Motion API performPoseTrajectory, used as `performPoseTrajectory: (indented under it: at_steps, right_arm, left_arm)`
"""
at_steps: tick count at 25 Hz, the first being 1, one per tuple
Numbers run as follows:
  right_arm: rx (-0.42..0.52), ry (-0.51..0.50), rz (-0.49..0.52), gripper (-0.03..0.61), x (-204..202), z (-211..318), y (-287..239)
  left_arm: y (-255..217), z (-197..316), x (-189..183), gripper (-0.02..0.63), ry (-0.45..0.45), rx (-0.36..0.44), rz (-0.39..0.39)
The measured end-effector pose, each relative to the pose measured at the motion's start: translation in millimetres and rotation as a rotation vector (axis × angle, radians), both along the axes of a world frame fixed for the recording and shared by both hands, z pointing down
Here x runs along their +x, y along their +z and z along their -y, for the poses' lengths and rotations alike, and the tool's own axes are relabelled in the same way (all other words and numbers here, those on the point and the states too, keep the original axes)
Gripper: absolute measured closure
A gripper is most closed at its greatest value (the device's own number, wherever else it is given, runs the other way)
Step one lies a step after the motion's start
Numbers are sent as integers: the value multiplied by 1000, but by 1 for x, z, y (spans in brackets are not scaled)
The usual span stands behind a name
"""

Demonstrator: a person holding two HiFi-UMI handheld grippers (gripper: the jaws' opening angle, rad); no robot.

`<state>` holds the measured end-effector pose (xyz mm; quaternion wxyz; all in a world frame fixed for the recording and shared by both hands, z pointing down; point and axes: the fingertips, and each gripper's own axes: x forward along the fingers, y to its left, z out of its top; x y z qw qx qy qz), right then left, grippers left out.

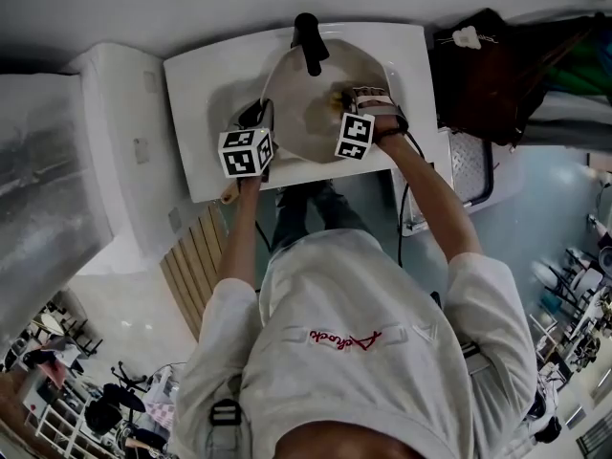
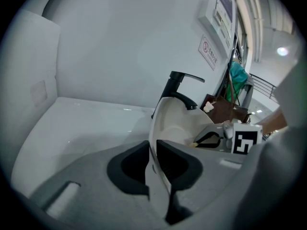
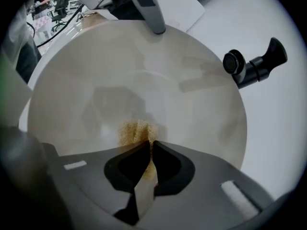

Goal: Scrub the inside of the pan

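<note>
A pale cream pan (image 1: pixel 304 113) lies in the white sink under the black tap. My left gripper (image 1: pixel 260 115) is at the pan's left edge. In the left gripper view it (image 2: pixel 152 150) is shut on the thin rim of the pan (image 2: pixel 175 121), which stands on edge between the pads. My right gripper (image 1: pixel 346 98) reaches into the pan from the right. In the right gripper view it (image 3: pixel 149 145) is shut on a tan scouring pad (image 3: pixel 135 132), which rests on the inner bottom of the pan (image 3: pixel 144 75). Part of the pad is hidden between the jaws.
The black tap (image 1: pixel 308 41) (image 3: pixel 254 63) hangs over the pan's far edge. The white sink top (image 1: pixel 201 94) has a white wall behind it and a boxed white side on the left. A dark bag (image 1: pixel 492 75) sits to the right of the sink.
</note>
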<state>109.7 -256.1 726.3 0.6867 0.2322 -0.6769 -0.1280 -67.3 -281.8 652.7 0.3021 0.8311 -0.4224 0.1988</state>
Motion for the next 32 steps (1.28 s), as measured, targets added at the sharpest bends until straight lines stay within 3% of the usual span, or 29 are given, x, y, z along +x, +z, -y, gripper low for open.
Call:
performPoseTrajectory:
  at_steps: [14,28,32]
  right_arm:
    - [-115,-122,46,552,-56,-54,21]
    - [-125,-100,102,551,-78,-56,23]
    - [-122,-97,104,551,-78,-55,23]
  left_arm:
    - [-1,0,0,566,-9,3,5]
    - [-3,-1,1,552,28,19,21]
    - [-7,0,1,479,32,30,11]
